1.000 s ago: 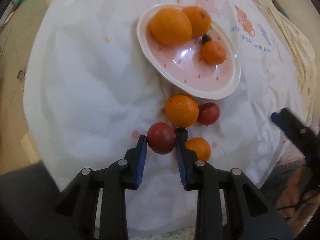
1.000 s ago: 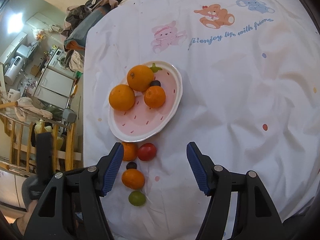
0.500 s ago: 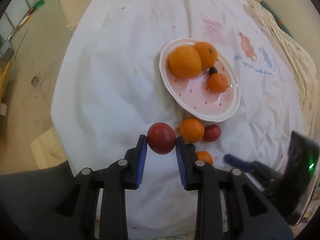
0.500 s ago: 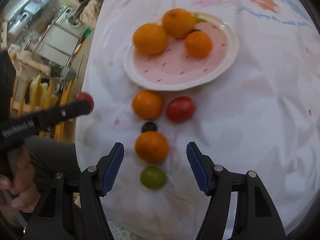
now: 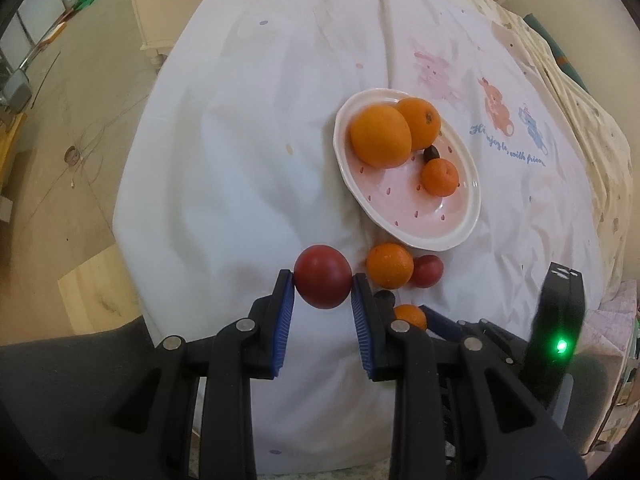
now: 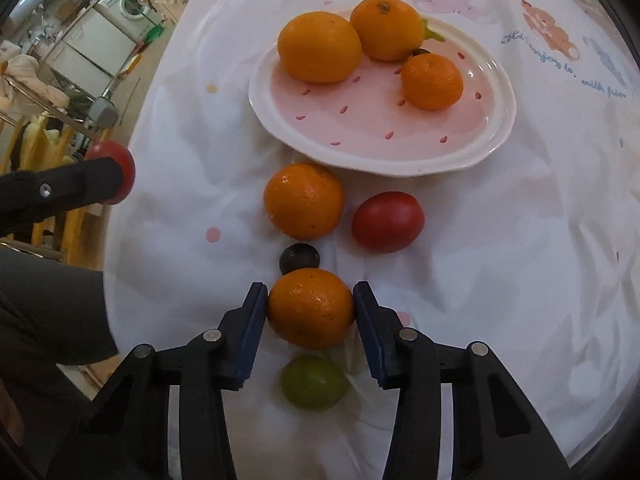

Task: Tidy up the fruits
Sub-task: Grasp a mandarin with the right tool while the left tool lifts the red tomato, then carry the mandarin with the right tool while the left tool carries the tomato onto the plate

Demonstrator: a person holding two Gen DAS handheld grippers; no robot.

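My left gripper point(image 5: 323, 288) is shut on a dark red round fruit point(image 5: 322, 282) and holds it above the white cloth, left of the loose fruits. In the right wrist view that fruit point(image 6: 120, 164) shows at the left edge. My right gripper point(image 6: 310, 310) has closed around a small orange point(image 6: 311, 307) on the cloth; both pads touch its sides. Beyond it lie a dark small fruit point(image 6: 299, 257), an orange point(image 6: 304, 200) and a red fruit point(image 6: 387, 221). A green fruit point(image 6: 314, 382) lies under the gripper. The pink plate point(image 6: 472, 148) holds three oranges.
The white cartoon-print cloth point(image 5: 240, 160) covers a round table whose edge drops off at the left to the floor. The plate point(image 5: 460, 236) also shows in the left wrist view, with a small dark fruit point(image 5: 431, 153) among its oranges. Kitchen furniture point(image 6: 100, 44) stands at the far left.
My left gripper has lifted the dark red fruit up and back from the table. My right gripper has moved down and forward and closed from wide open onto the small orange.
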